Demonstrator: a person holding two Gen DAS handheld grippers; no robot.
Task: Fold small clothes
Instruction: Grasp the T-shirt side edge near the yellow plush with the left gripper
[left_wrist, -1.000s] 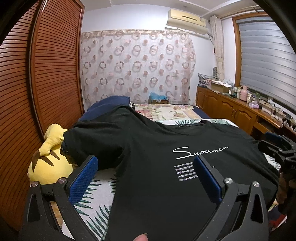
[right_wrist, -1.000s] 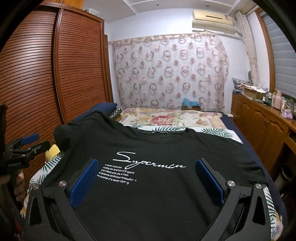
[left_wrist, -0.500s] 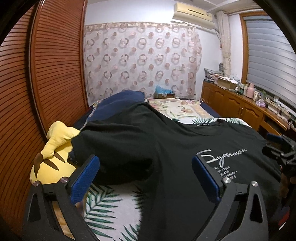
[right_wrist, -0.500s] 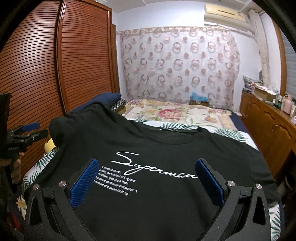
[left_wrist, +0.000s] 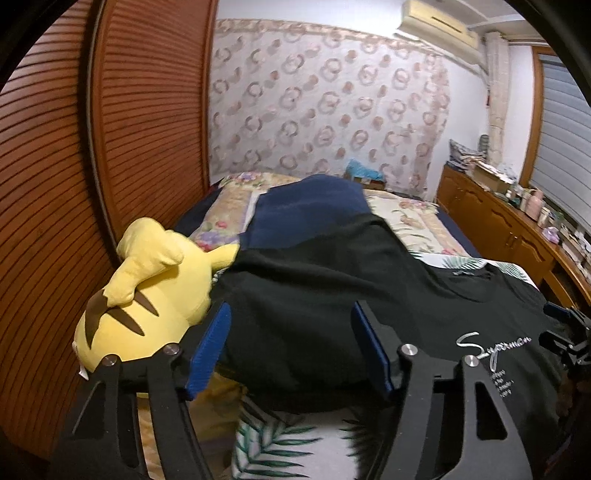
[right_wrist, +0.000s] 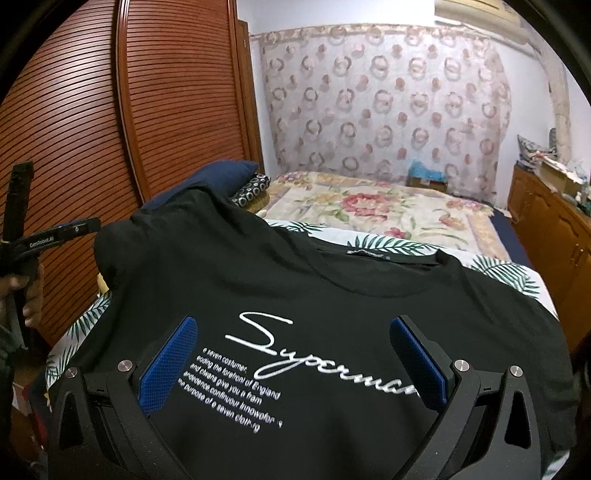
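Observation:
A black T-shirt (right_wrist: 332, 291) with white "Superman" lettering lies spread face up on the bed; it also shows in the left wrist view (left_wrist: 314, 295). My left gripper (left_wrist: 291, 343) is open, its blue pads either side of the shirt's left sleeve, above the cloth and holding nothing. It also shows in the right wrist view (right_wrist: 62, 230) at the far left. My right gripper (right_wrist: 295, 362) is open over the shirt's chest print, empty. It shows in the left wrist view (left_wrist: 565, 332) at the right edge.
A yellow plush toy (left_wrist: 147, 295) lies at the bed's left edge against the sleeve. A dark blue pillow (left_wrist: 306, 210) sits behind the shirt. A wooden slatted wardrobe (left_wrist: 110, 147) runs along the left. A wooden cabinet (left_wrist: 509, 225) lines the right wall.
My left gripper has swung left, from over the shirt's body to its left sleeve and the plush toy. My right gripper has come lower and closer to the chest print.

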